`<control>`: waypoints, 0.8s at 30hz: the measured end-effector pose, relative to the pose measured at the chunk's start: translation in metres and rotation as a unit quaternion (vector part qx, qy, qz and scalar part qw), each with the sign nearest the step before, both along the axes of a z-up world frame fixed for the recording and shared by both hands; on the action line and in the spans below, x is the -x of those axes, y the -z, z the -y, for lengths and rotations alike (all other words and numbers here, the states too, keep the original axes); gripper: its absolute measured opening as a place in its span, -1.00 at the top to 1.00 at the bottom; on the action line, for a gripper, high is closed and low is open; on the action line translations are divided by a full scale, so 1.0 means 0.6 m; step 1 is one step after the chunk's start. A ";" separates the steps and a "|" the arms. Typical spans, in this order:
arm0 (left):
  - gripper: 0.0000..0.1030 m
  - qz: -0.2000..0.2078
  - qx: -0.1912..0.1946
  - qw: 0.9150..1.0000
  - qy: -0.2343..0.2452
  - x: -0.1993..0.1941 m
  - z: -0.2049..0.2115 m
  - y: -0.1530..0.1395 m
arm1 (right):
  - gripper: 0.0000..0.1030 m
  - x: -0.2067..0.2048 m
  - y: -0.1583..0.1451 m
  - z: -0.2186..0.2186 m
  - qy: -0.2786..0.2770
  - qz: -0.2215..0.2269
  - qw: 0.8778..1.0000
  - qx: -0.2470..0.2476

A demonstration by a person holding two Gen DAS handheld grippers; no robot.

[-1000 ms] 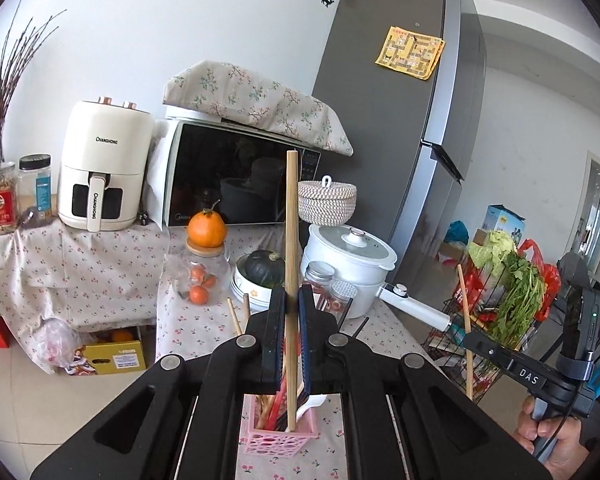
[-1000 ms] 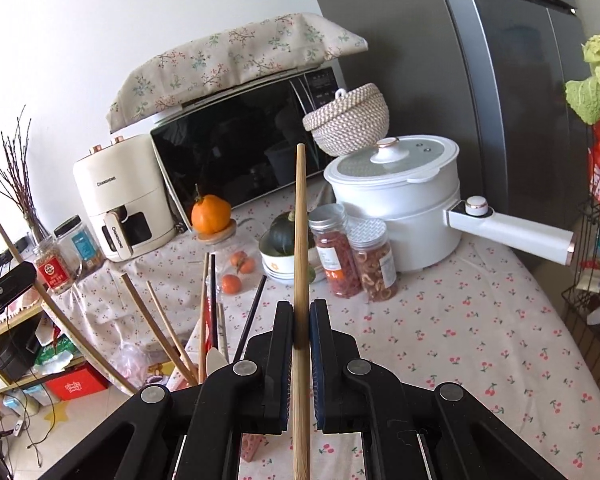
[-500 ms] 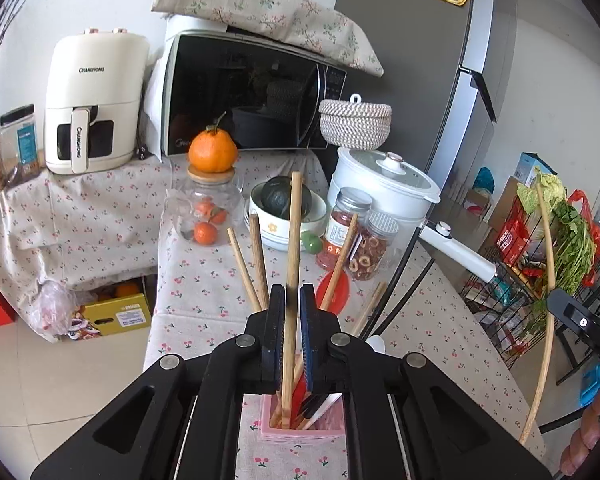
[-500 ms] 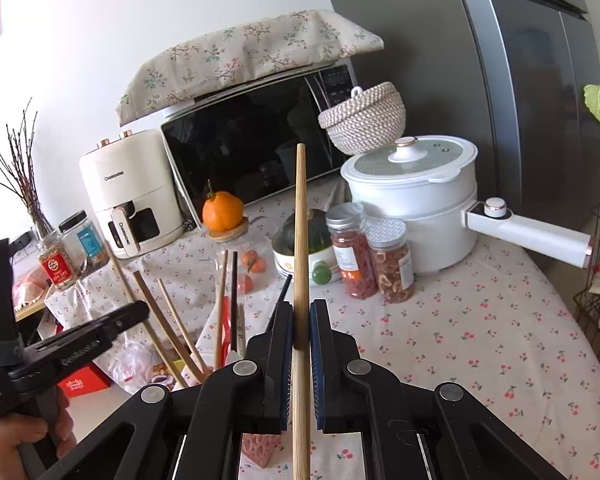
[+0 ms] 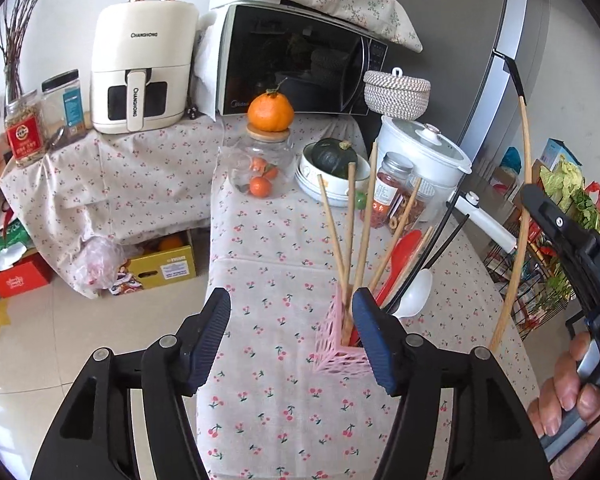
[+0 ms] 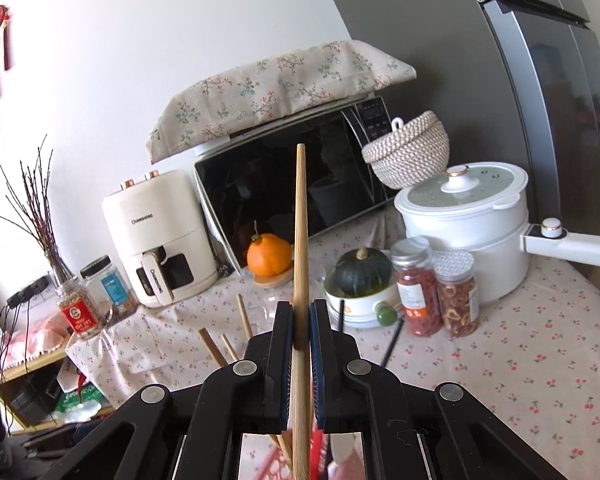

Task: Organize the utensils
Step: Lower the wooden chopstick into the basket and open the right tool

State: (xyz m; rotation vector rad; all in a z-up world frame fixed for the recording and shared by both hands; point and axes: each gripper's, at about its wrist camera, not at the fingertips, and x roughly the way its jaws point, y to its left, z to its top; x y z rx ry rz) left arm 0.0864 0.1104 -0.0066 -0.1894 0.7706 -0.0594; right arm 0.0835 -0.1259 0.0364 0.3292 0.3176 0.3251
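A pink lattice holder (image 5: 340, 344) stands on the cherry-print table and holds several wooden chopsticks (image 5: 362, 228), a red spoon (image 5: 396, 264), a white spoon (image 5: 416, 292) and black chopsticks. My left gripper (image 5: 292, 316) is open and empty; its right finger is beside the holder. My right gripper (image 6: 300, 316) is shut on a wooden chopstick (image 6: 300, 240), held upright above the holder, whose pink rim (image 6: 272, 470) shows below. That chopstick also shows in the left wrist view (image 5: 518, 216).
On the table behind stand a glass jar (image 5: 262, 164) with an orange on top, a bowl with a green squash (image 5: 334, 160), two spice jars (image 5: 388, 192) and a white pot (image 5: 424, 156) with a long handle. Microwave, air fryer and fridge lie beyond.
My left gripper has opened and let go of its wooden chopstick, which now stands in the holder. It has tipped downward. My right gripper keeps its chopstick and has moved closer over the holder.
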 end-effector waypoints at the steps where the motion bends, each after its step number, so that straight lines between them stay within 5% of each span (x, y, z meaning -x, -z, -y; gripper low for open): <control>1: -0.28 -0.006 0.004 1.000 -0.002 0.004 -0.009 0.004 | 0.87 -0.003 0.003 -0.010 0.005 0.012 1.000 -0.006; 12: -0.29 -0.044 -0.008 0.999 0.026 0.000 -0.022 0.035 | 0.87 -0.016 0.067 -0.082 0.115 0.127 0.985 0.025; 24: -0.29 -0.057 -0.008 0.998 0.022 -0.005 -0.017 0.046 | 0.69 -0.003 0.130 -0.088 0.122 0.113 0.985 0.038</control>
